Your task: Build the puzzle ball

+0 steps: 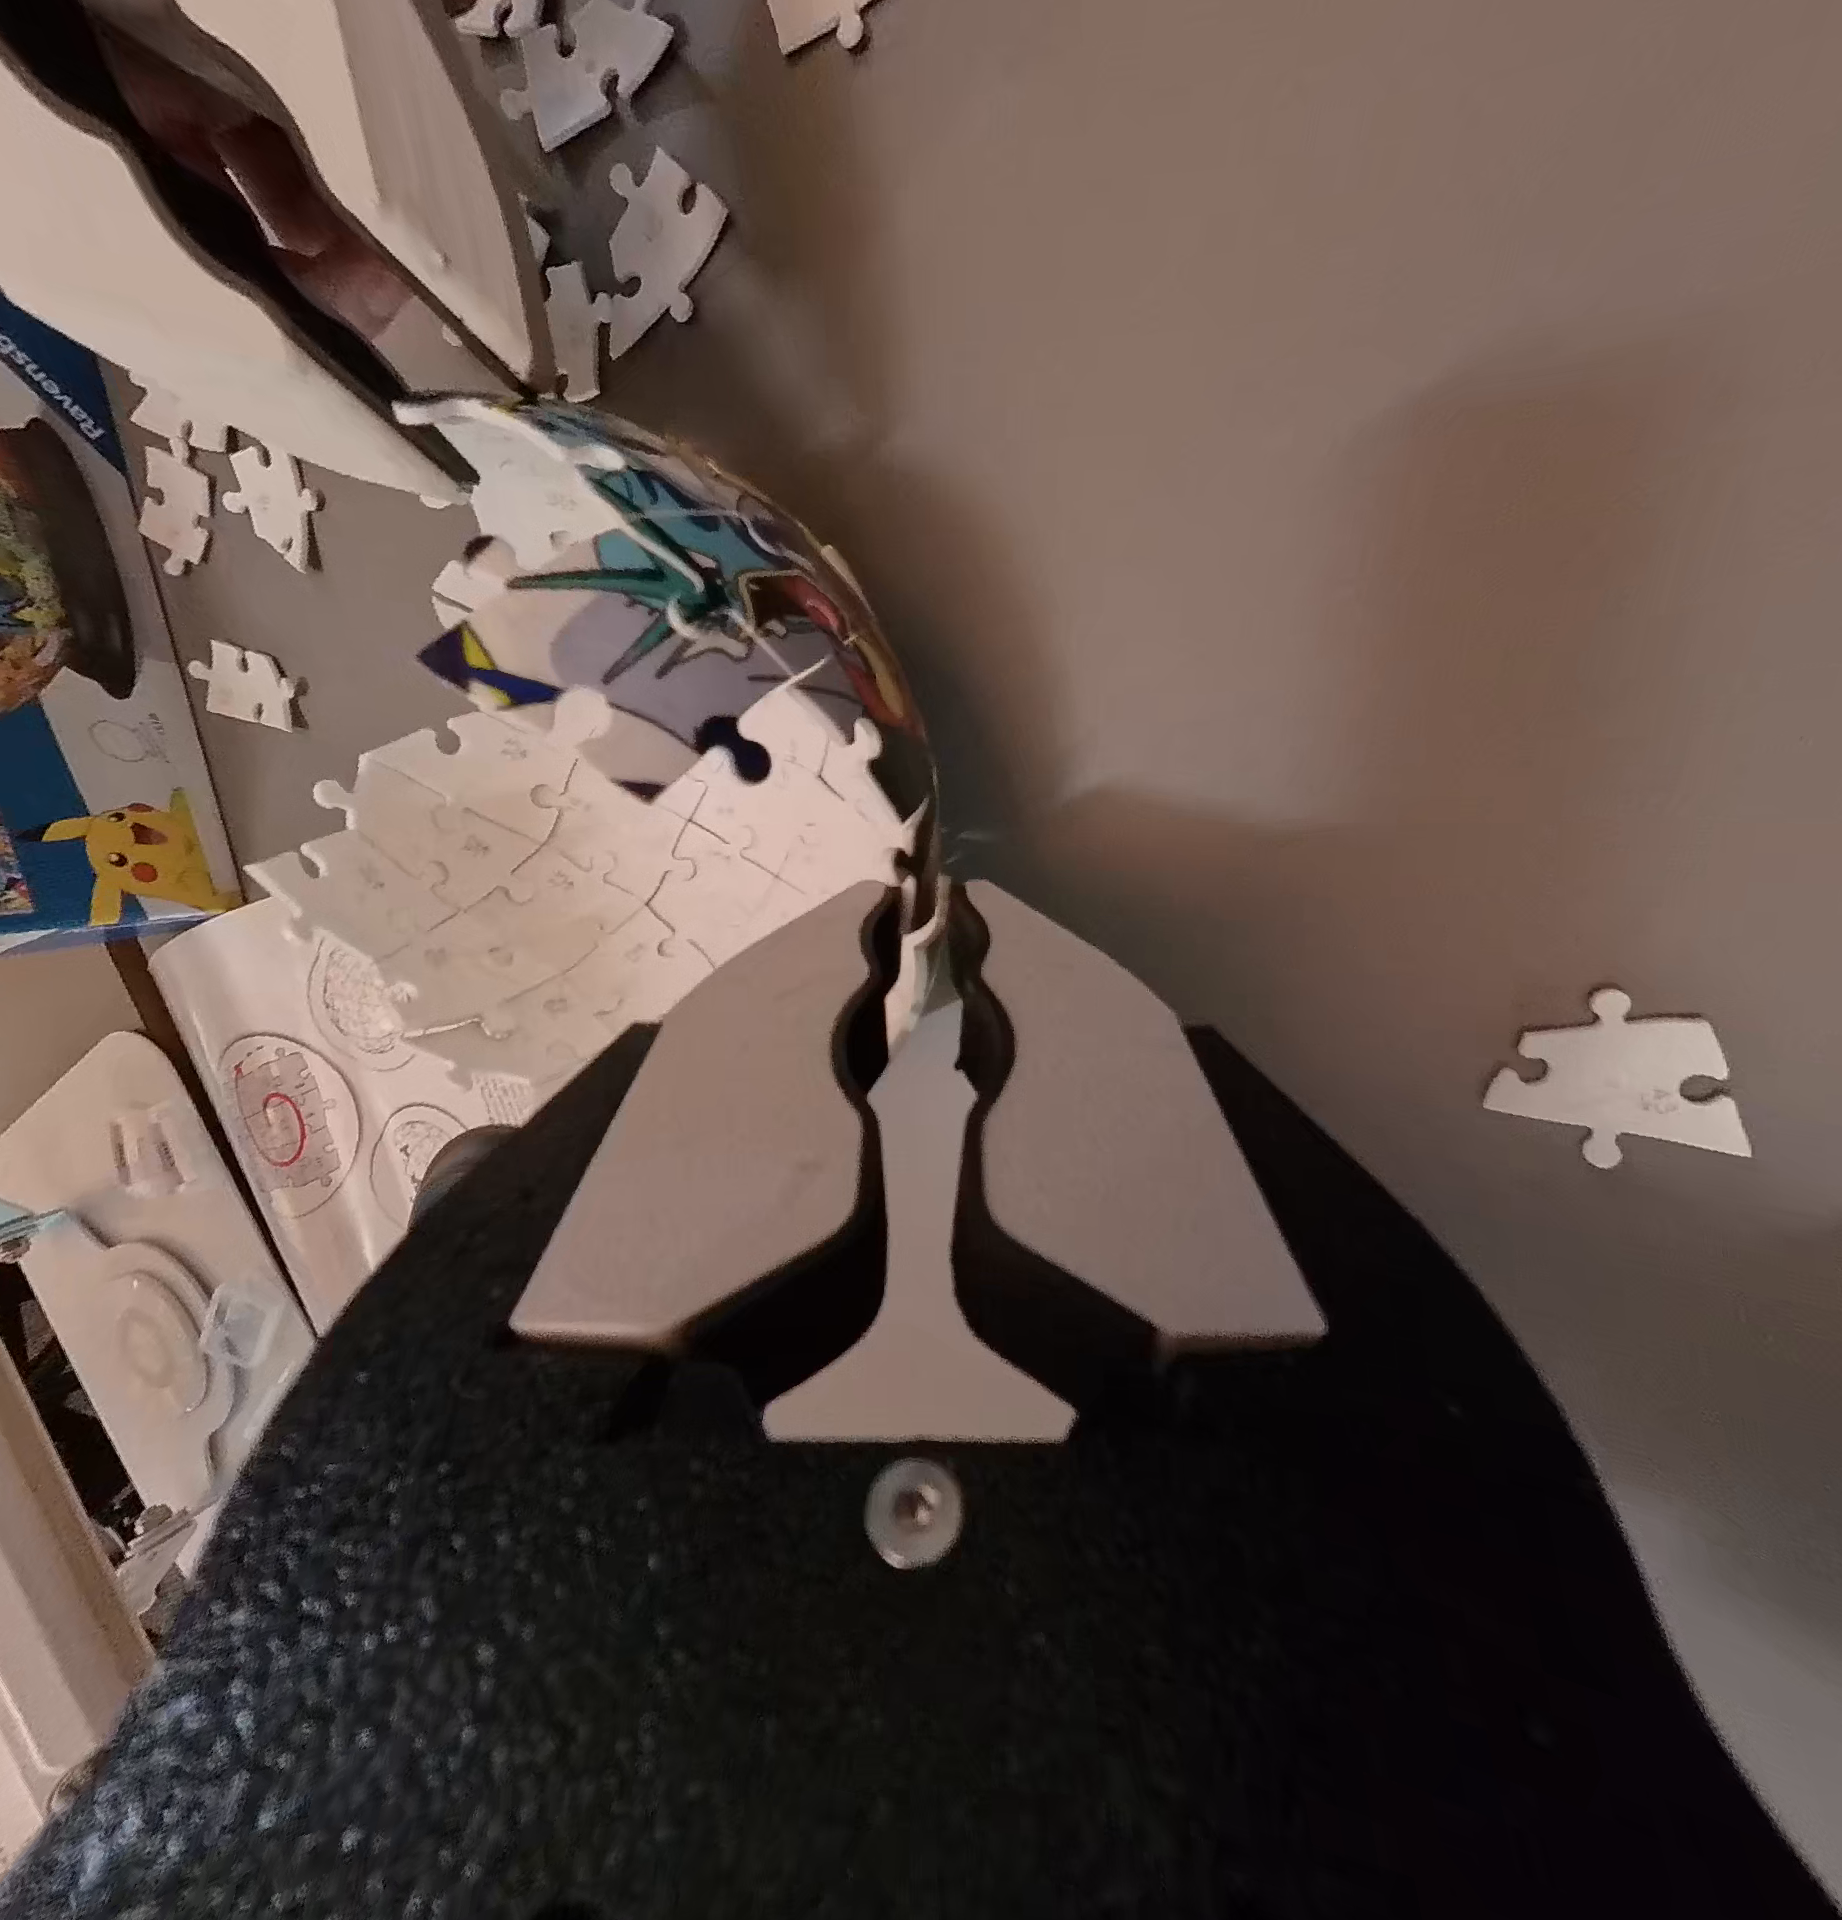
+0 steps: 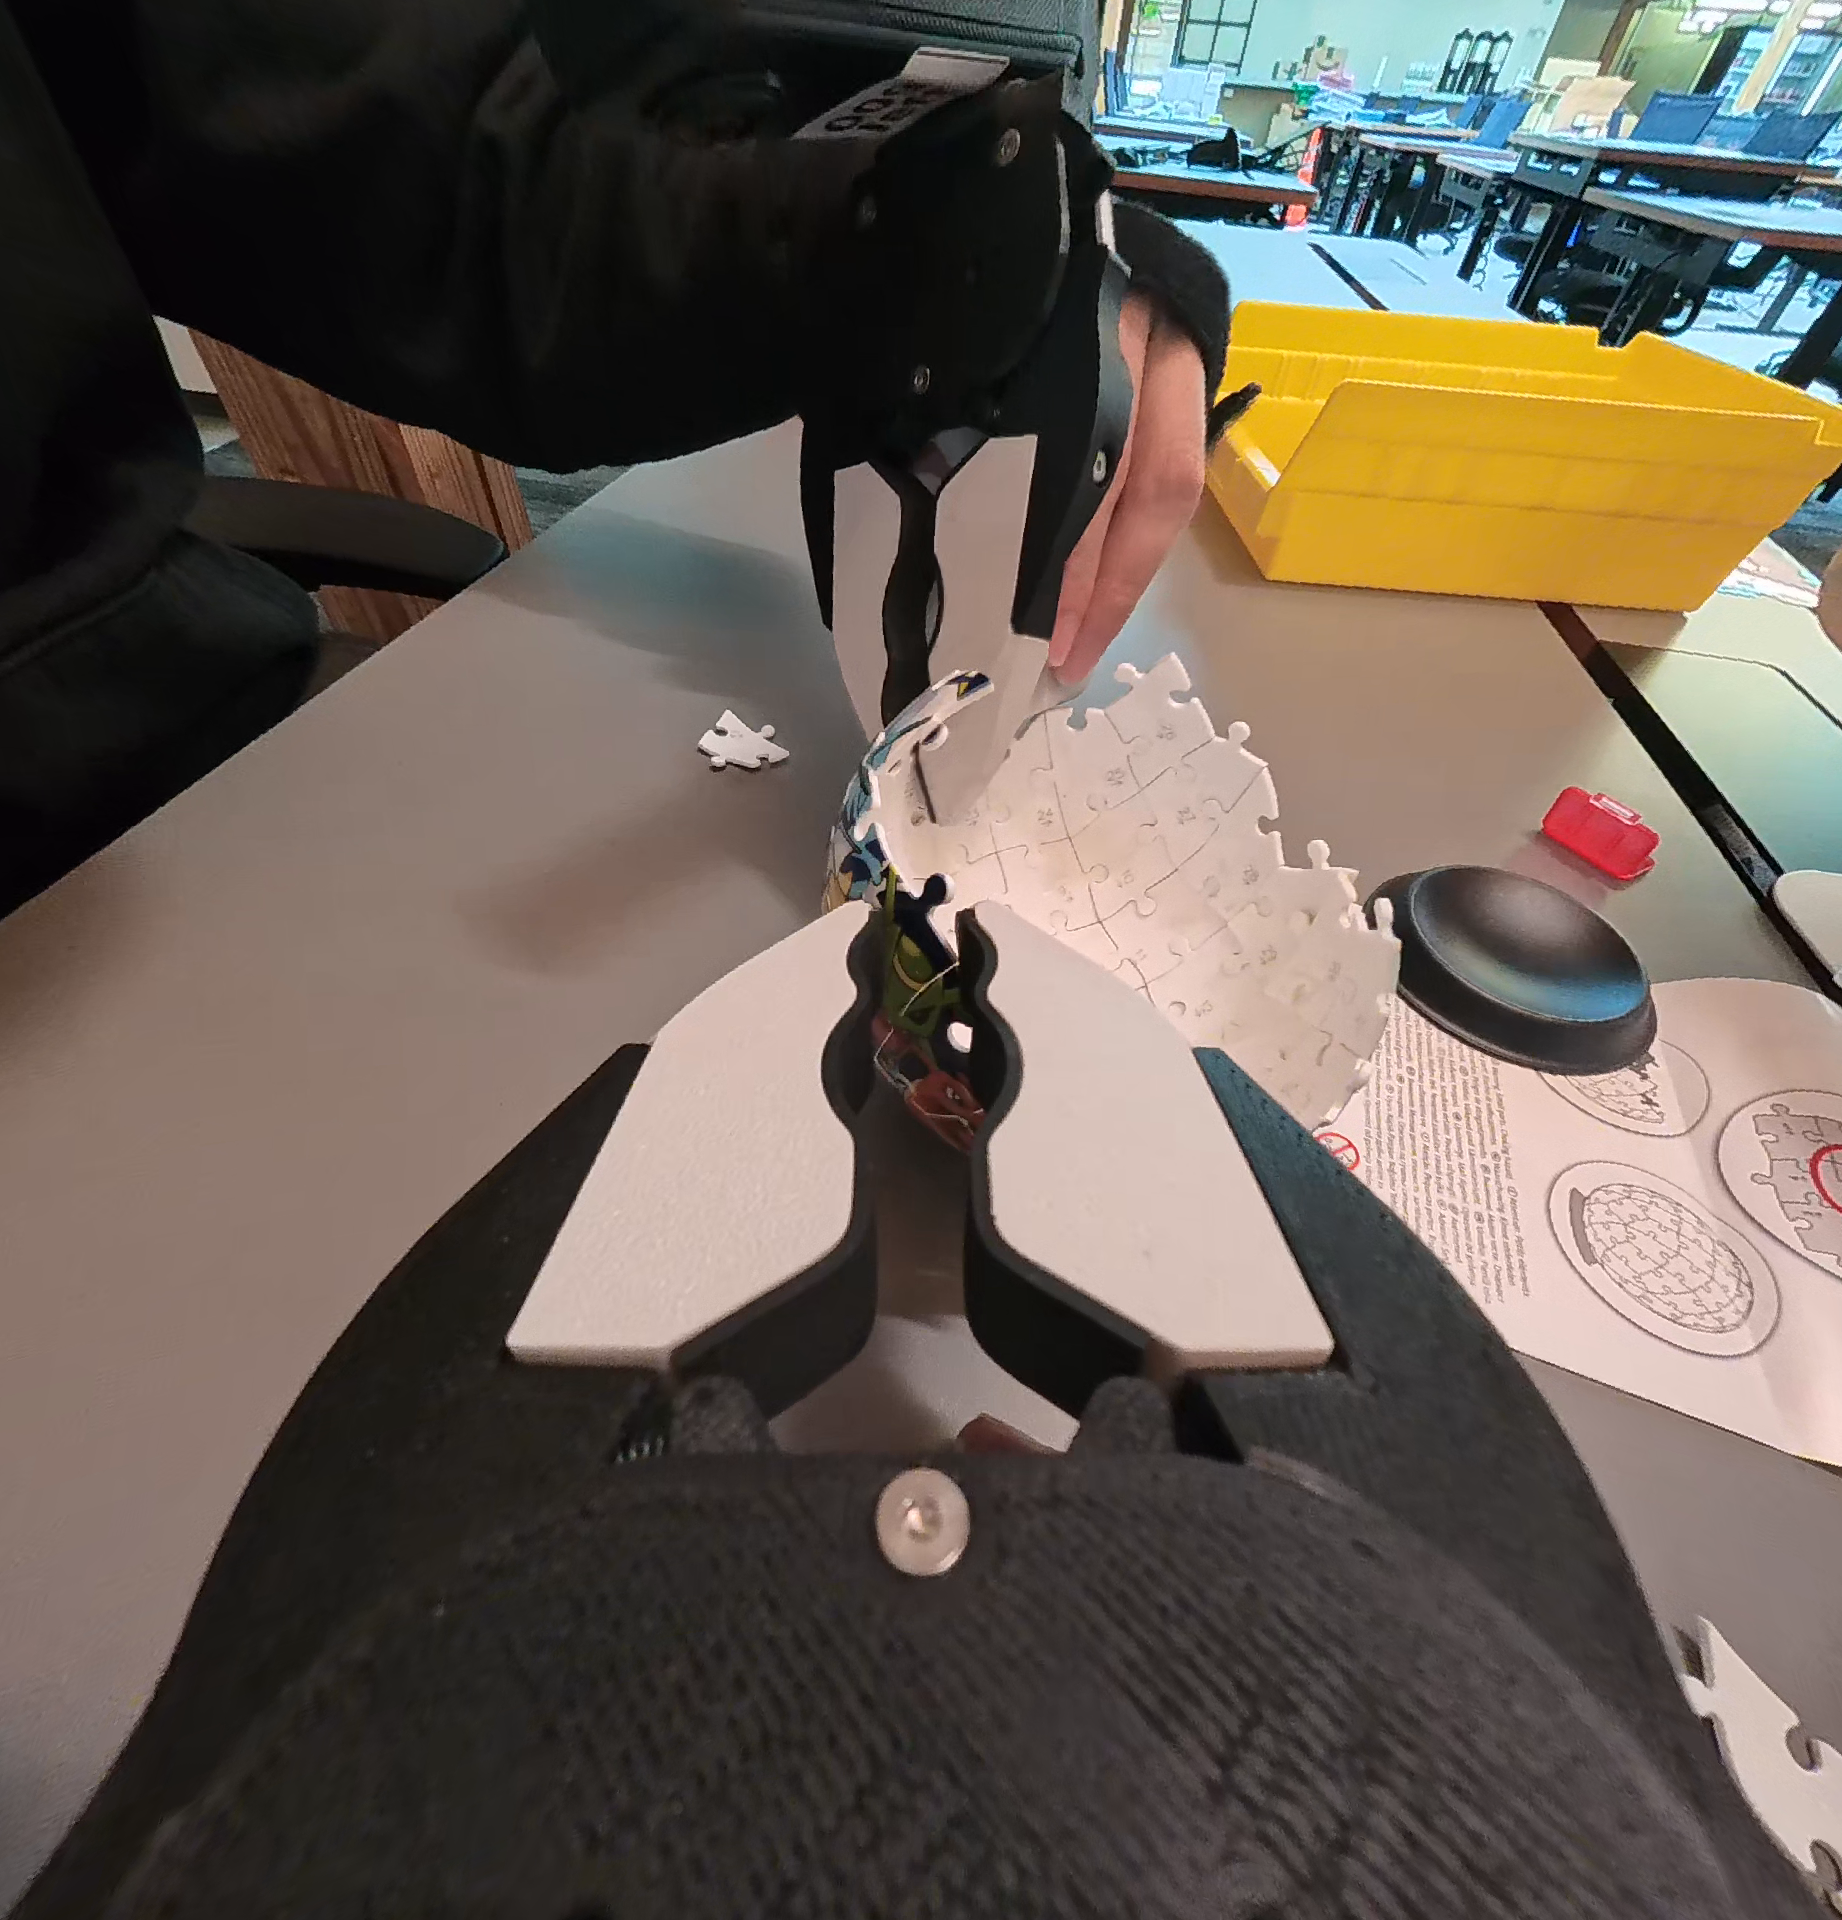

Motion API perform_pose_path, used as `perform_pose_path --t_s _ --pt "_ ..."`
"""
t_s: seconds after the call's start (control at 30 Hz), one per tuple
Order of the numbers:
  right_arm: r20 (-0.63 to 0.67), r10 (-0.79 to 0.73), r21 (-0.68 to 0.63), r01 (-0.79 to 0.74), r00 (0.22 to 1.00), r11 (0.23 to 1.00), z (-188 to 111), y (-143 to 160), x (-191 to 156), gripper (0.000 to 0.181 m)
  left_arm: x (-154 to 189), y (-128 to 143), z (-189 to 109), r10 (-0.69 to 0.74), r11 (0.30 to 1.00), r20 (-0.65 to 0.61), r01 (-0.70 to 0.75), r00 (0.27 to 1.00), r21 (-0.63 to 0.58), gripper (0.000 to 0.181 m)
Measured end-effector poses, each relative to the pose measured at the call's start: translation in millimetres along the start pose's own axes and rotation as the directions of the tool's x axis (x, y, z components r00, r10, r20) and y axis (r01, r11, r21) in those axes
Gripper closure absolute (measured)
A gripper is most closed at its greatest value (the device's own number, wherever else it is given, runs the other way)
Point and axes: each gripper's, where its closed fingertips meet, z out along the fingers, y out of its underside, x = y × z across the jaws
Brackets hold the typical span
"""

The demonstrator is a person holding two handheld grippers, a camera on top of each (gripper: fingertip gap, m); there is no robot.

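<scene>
- On grey table (image 2: pixel 377 935), both grippers pinch the rim of half-built white curved plastic puzzle ball (image 2: pixel 1156 883): left gripper (image 1: pixel 922 914), right gripper (image 2: pixel 917 997)
- Step seems steadying the shell; next move needs one gripper free for loose white piece (image 1: pixel 1618 1091)

Grey table (image 2: pixel 273 987), wooden post (image 2: pixel 356 457), rows of dark desks (image 2: pixel 1644 197) and chairs (image 2: pixel 1686 120), bright windows (image 2: pixel 1208 31) behind

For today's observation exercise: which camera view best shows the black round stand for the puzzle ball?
The right wrist view. The black stand sits whole and unobstructed on the table, just right of the half-built puzzle ball. The left wrist view does not show it.
</scene>
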Motion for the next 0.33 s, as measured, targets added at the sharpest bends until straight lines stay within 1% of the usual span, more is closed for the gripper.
perform_pose_path --t_s 0.03,0.33 --pt "0.002 -0.001 0.0 0.001 1.0 1.0 0.4 -0.1 -0.3 0.168 0.4 0.2 0.1 -0.001 1.0 -0.007 0.001 1.0 -0.003 0.174" --pt "-0.002 -0.007 -0.001 0.007 1.0 1.0 1.0 -0.7 -0.2 0.169 0.9 2.9 3.5 -0.023 1.0 -0.033 0.023 0.999 -0.01 0.177"
